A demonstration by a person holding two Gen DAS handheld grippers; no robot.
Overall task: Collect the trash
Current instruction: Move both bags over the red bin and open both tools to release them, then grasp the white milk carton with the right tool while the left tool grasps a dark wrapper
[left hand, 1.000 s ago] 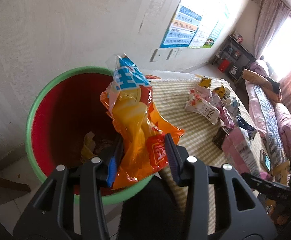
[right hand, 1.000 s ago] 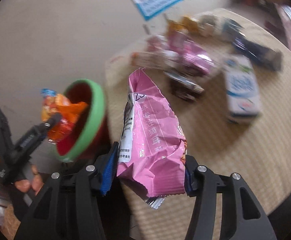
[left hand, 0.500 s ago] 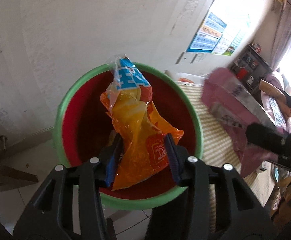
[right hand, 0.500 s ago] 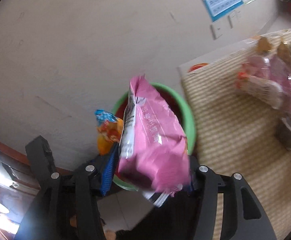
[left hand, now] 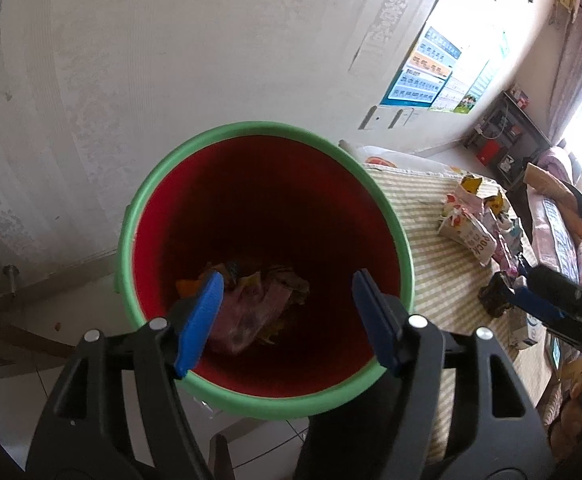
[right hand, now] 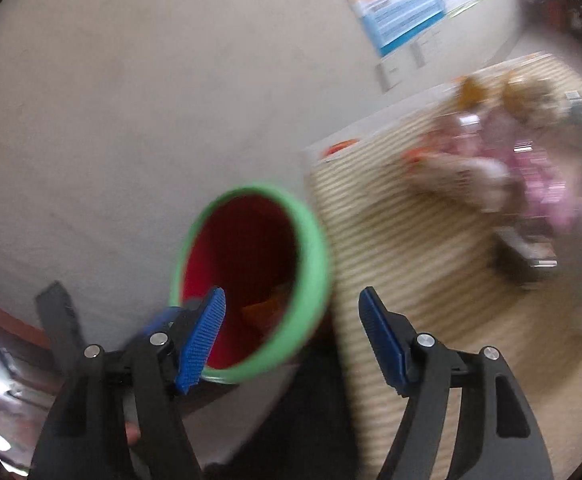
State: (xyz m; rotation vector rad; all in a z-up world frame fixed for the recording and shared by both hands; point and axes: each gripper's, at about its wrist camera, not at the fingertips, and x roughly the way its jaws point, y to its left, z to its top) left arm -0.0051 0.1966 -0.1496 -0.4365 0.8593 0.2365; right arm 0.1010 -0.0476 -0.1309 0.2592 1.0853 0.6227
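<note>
Left wrist view: the left gripper [left hand: 287, 320] hangs over the bin [left hand: 211, 394], jaws opening and now empty; its orange wrapper [left hand: 189, 285] has dropped in beside the pink bag [left hand: 243, 316] (both at the bottom). The right gripper [right hand: 293, 338], opening, is empty too; more wrappers [left hand: 471, 232] wait at 3 o'clock.

The right hand-held gripper [right hand: 291, 312] is seen with jaws opening and nothing between them. A green-rimmed red bin [right hand: 311, 248] is set beside the striped counter [right hand: 411, 280], where blurred wrappers [right hand: 531, 172] are scattered.
</note>
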